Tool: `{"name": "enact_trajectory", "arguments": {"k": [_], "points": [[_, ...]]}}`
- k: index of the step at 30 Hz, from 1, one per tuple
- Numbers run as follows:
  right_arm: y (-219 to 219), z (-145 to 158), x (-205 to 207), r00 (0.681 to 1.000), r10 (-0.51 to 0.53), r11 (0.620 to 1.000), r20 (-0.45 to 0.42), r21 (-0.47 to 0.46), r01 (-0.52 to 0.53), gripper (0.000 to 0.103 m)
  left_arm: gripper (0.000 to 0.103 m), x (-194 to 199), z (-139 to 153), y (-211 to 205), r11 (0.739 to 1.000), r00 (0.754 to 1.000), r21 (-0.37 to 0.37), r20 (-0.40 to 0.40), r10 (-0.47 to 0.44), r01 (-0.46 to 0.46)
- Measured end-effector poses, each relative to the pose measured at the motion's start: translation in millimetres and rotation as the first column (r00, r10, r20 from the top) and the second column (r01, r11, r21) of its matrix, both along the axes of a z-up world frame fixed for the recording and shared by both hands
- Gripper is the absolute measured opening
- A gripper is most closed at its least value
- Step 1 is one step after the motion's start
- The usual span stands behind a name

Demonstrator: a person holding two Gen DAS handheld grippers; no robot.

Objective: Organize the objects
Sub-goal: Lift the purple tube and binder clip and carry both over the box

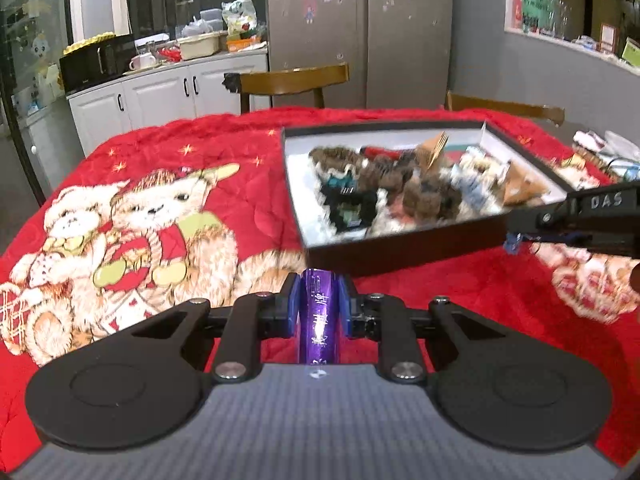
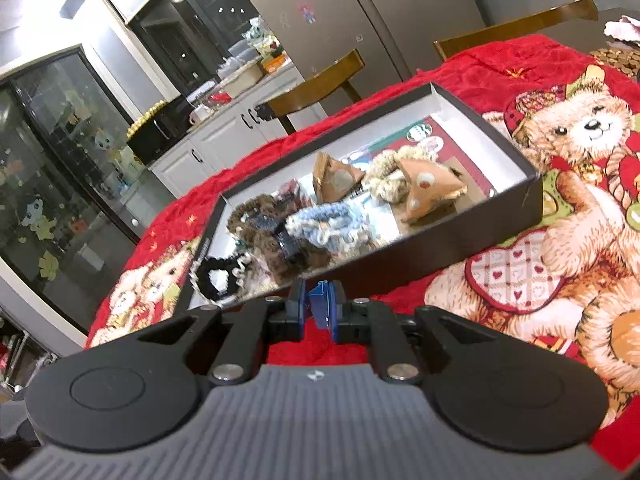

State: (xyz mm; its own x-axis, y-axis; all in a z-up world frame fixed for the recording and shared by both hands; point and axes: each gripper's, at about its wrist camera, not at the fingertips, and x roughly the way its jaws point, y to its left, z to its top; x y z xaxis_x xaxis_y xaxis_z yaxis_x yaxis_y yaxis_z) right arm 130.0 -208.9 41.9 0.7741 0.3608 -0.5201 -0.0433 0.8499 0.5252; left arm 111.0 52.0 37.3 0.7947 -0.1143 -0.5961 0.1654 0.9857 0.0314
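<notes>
My left gripper [image 1: 318, 286] is shut on a shiny purple tube [image 1: 319, 322] with pale lettering, which lies lengthwise between the blue pads and hangs just short of the near wall of a shallow black box [image 1: 400, 254]. The box, white inside, holds several fuzzy scrunchies [image 2: 320, 220], a dark hair clip and brown triangular pouches [image 2: 430, 188]. My right gripper [image 2: 319, 294] is shut on a small blue clip [image 2: 323, 308] at the box's near wall [image 2: 440, 266]. In the left wrist view the right gripper [image 1: 514, 240] reaches in from the right edge beside the box's corner.
A red quilted cloth with teddy bears [image 1: 152, 216] covers the table. Two wooden chairs [image 1: 292, 80] stand behind it, with white cabinets [image 1: 160, 92] and a cluttered counter at the back left. Small items [image 1: 608, 148] lie on the far right of the table.
</notes>
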Motion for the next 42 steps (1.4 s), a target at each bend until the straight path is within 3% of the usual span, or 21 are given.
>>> {"name": "enact_trajectory", "arguments": {"k": [9,13,18,22,28,34,42], "points": [[-16.4,46.5,17.6,0.998,-0.022,1.000,0.053,0.018,0.021,0.014,0.024,24.5,49.5,-21.5,0.997,0.998,-0.072,0.055,-0.008,0.012],[-30.6,62.9,46.8,0.997,-0.044,0.999,0.066,0.033,0.042,0.014,0.024,56.8,68.6,-42.2,0.990,0.996,-0.140,0.089,-0.015,0.027],[-47.2,58.4,100.1,0.996,-0.074,0.997,0.044,-0.008,0.074,0.014,0.024,112.9,77.0,-82.1,0.975,0.994,-0.215,0.106,-0.039,0.061],[-61.6,40.7,143.6,0.995,-0.100,0.995,-0.001,-0.024,0.100,0.014,0.024,162.4,67.3,-113.4,0.953,0.996,-0.296,0.070,-0.050,0.069],[-72.7,12.4,180.4,0.988,-0.138,0.985,-0.063,-0.110,0.131,0.014,0.024,212.7,37.5,-155.0,0.940,0.997,-0.334,0.017,-0.072,0.073],[-84.8,-5.3,194.8,0.983,-0.140,0.987,-0.120,-0.102,0.128,0.014,0.024,232.4,9.2,-171.3,0.963,0.995,-0.256,-0.026,-0.097,0.087],[-81.6,-7.1,194.7,0.986,-0.118,0.989,-0.114,-0.101,0.106,0.014,0.024,240.1,-9.6,-169.0,0.977,0.995,-0.204,-0.053,-0.081,0.069]]}}
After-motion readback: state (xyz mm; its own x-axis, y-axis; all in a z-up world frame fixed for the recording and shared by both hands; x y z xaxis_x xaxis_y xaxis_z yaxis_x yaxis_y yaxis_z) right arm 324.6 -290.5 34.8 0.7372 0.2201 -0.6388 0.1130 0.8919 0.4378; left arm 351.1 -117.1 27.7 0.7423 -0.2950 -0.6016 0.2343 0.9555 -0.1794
